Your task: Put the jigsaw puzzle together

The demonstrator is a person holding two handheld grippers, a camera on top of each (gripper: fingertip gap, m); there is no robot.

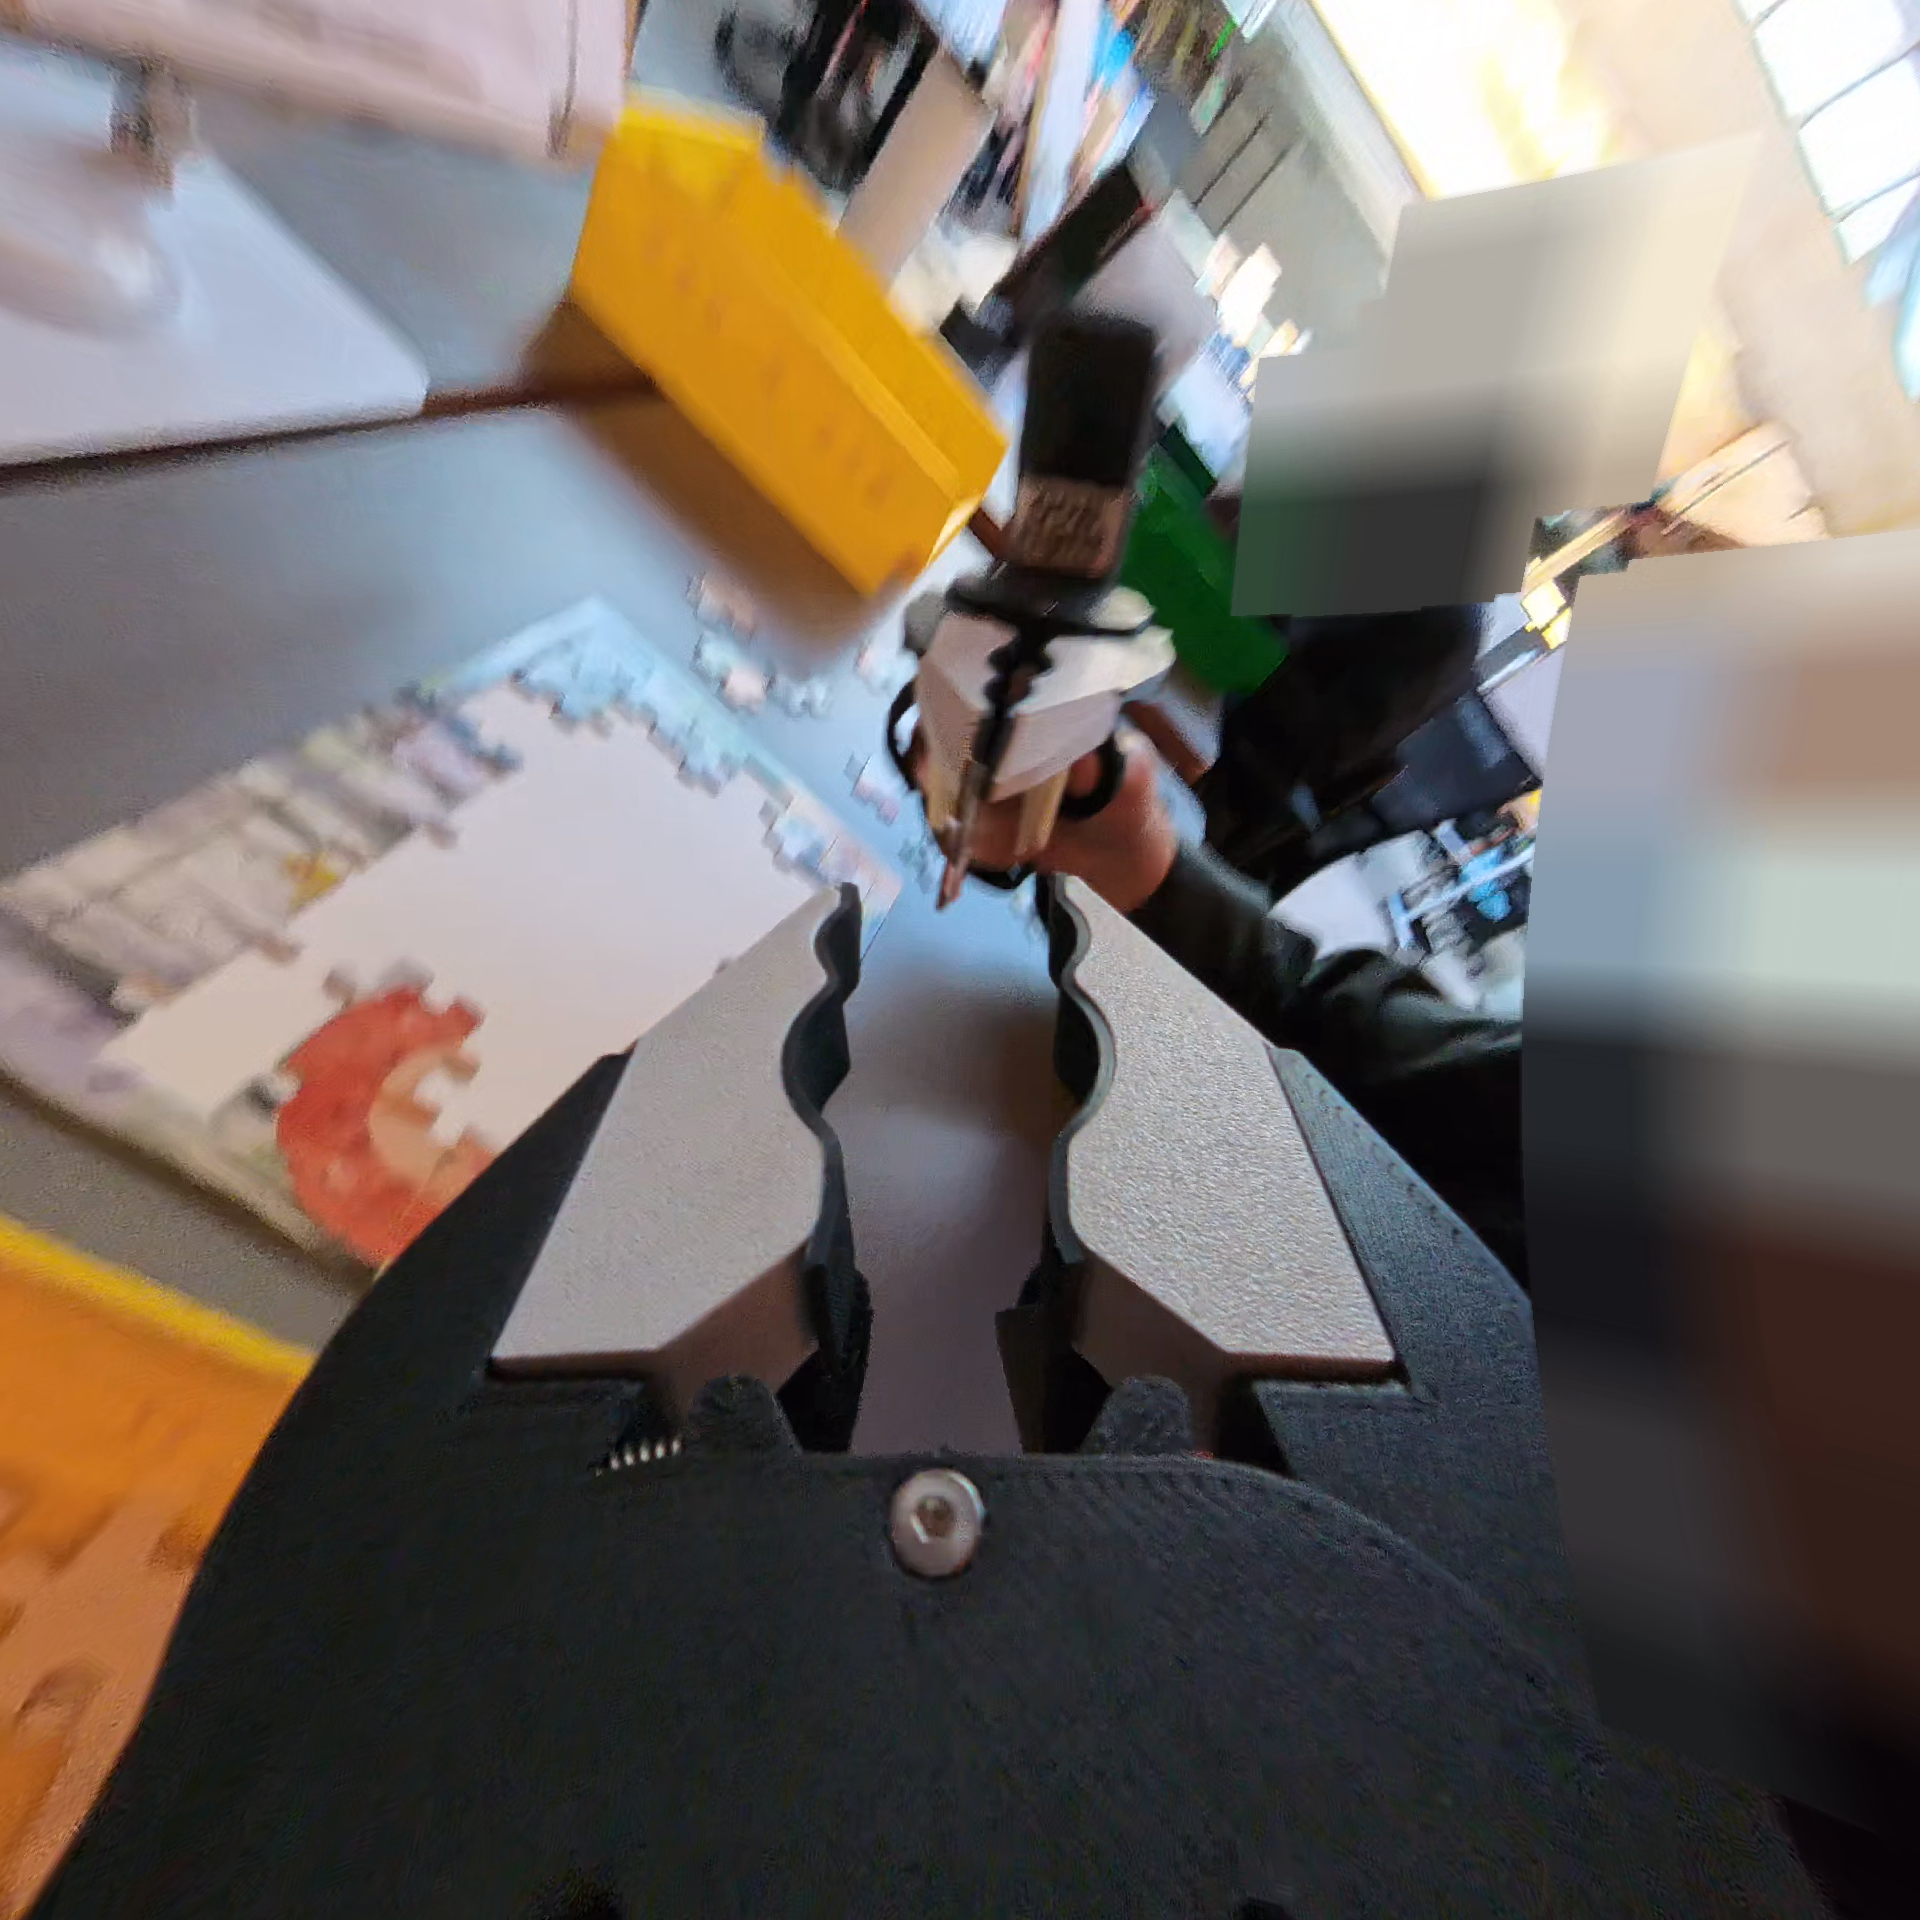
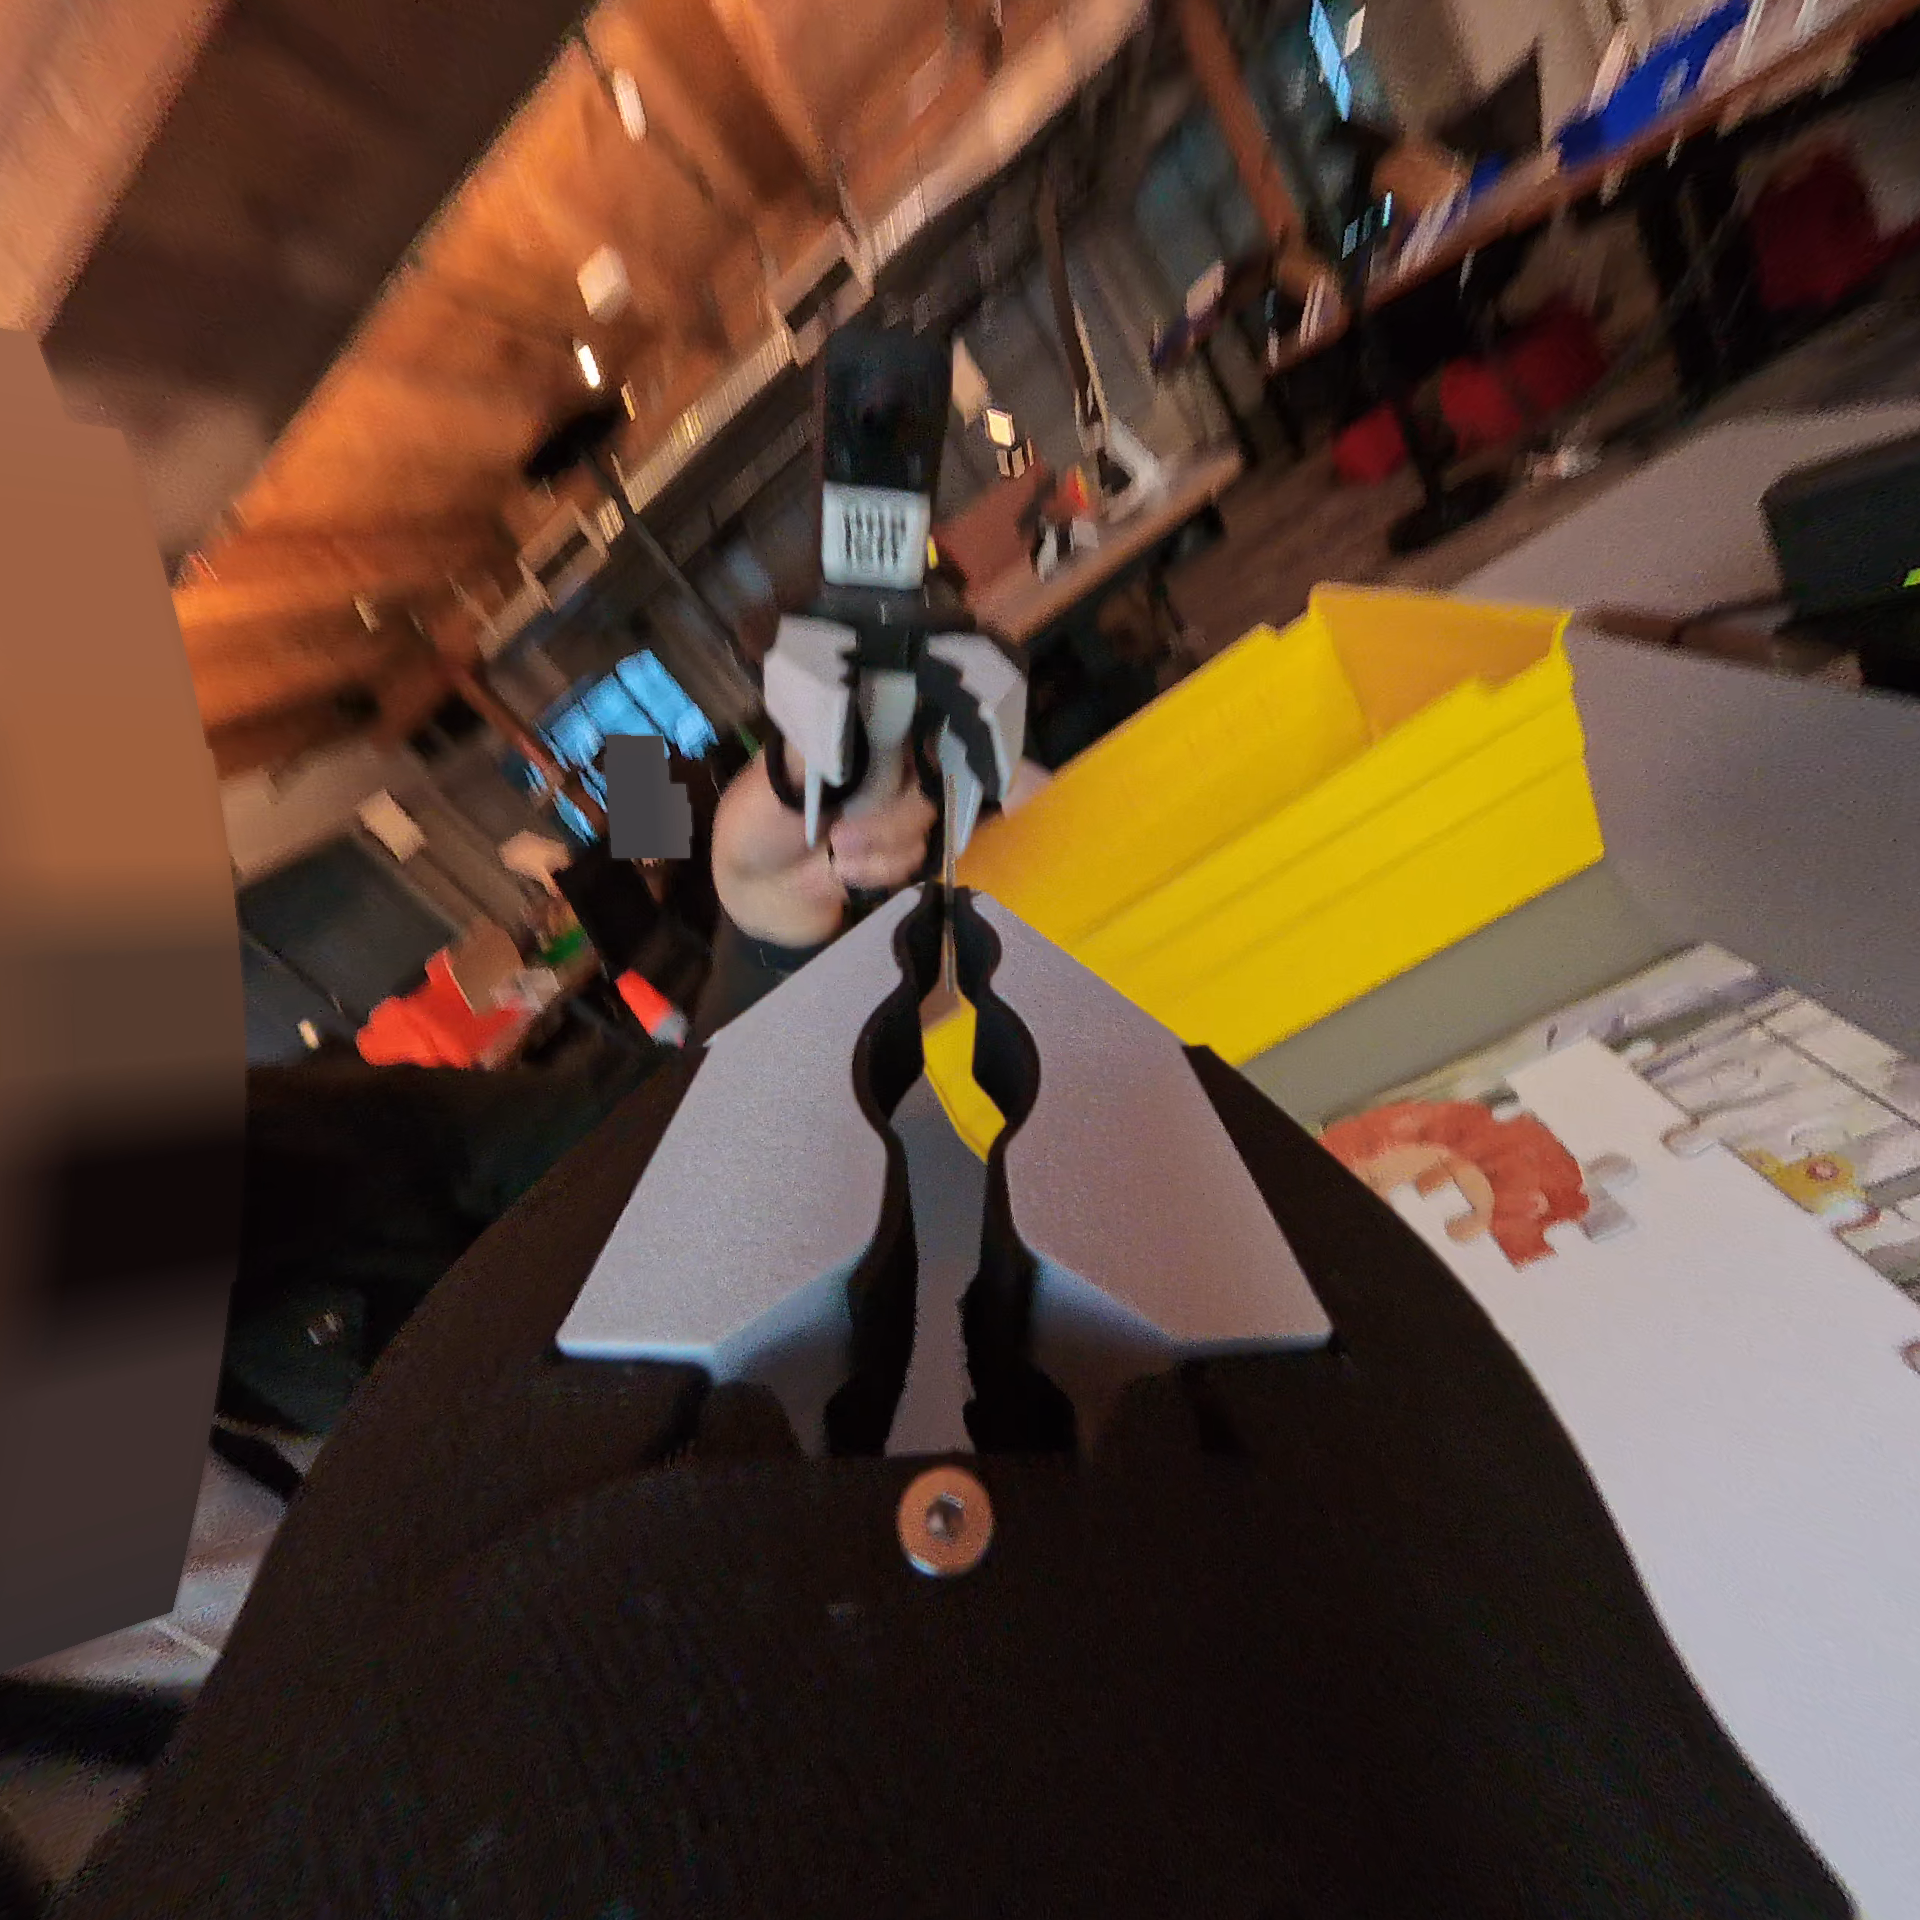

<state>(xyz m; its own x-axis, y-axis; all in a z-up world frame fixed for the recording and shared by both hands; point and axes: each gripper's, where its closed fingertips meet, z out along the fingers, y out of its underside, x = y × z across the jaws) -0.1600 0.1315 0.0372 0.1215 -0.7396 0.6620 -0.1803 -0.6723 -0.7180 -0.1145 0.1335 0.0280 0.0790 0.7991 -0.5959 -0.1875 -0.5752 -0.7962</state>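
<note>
I count two grippers: my left gripper [image 1: 951, 914], with a gap between its fingers and nothing in it, and my right gripper [image 2: 943, 914], pinching one thin puzzle piece [image 2: 948, 935] edge-on. There is one puzzle board [image 1: 499, 894] on the grey table [image 1: 260, 561], with one red-orange patch of joined pieces [image 1: 364, 1122] on it and a scatter of loose pieces [image 1: 769, 665] beyond its far edge, too blurred for me to count. I see one yellow bin [image 2: 1330, 790] for certain, one yellow-orange surface [image 1: 114, 1455] at the lower left of the left wrist view that I cannot identify, and one bare hand [image 1: 1091, 831] behind each gripper.
</note>
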